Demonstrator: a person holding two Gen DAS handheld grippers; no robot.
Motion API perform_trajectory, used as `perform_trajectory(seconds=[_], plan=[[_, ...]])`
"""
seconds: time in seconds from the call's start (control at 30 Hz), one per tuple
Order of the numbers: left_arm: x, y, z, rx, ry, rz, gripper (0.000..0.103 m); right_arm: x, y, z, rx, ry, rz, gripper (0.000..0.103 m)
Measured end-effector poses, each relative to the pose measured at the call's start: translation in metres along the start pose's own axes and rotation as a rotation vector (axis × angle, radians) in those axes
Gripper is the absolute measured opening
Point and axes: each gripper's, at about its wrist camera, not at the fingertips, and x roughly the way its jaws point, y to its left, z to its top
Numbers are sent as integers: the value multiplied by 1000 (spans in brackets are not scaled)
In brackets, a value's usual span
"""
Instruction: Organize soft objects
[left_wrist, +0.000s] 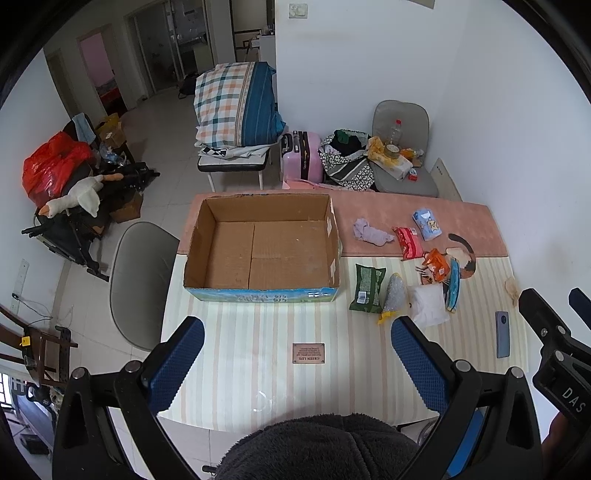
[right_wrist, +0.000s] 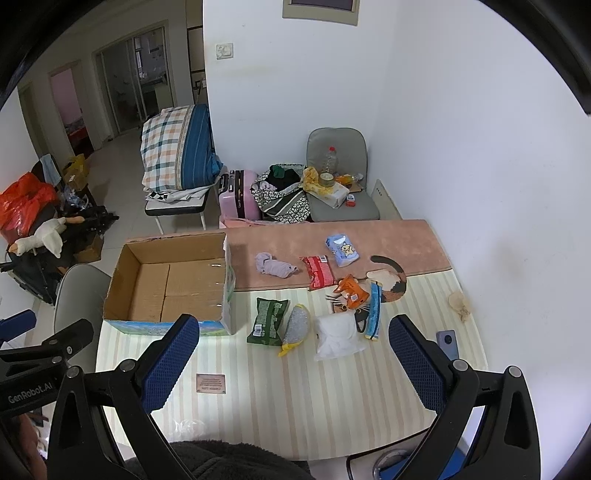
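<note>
both the left hand-held gripper (left_wrist: 297, 354) and the right hand-held gripper (right_wrist: 291, 347) are spread wide and hold nothing. the soft packets (right_wrist: 336, 338) lie crowded and touching, so one pinch may drag a neighbour or miss the cardboard box (right_wrist: 122, 280).

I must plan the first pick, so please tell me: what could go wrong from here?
1. The white bag, the bubble-wrap pouch and the green packet lie close together, so a wide-open right gripper may catch two.
2. The phone lies near the right gripper's finger and could be pushed.
3. The cardboard box sits at the table's left edge; a nudge may shift it off.
</note>
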Motion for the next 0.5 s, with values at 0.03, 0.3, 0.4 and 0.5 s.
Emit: perform_trajectory(seconds=[0.03, 0.3, 0.4, 0.5], plan=[[1, 1, -2, 1, 1, 0, 103, 0, 0, 0, 1, 0, 0, 103], [1, 0, -1, 1, -1, 1, 103, 0, 2, -1, -2, -1, 1, 103], [1, 0, 0, 2, 0, 0, 103, 0, 2, -1, -1, 0, 2, 103], [1, 0, 0, 0, 2, -2, 103, 0, 2, -2, -2, -1, 3, 103]])
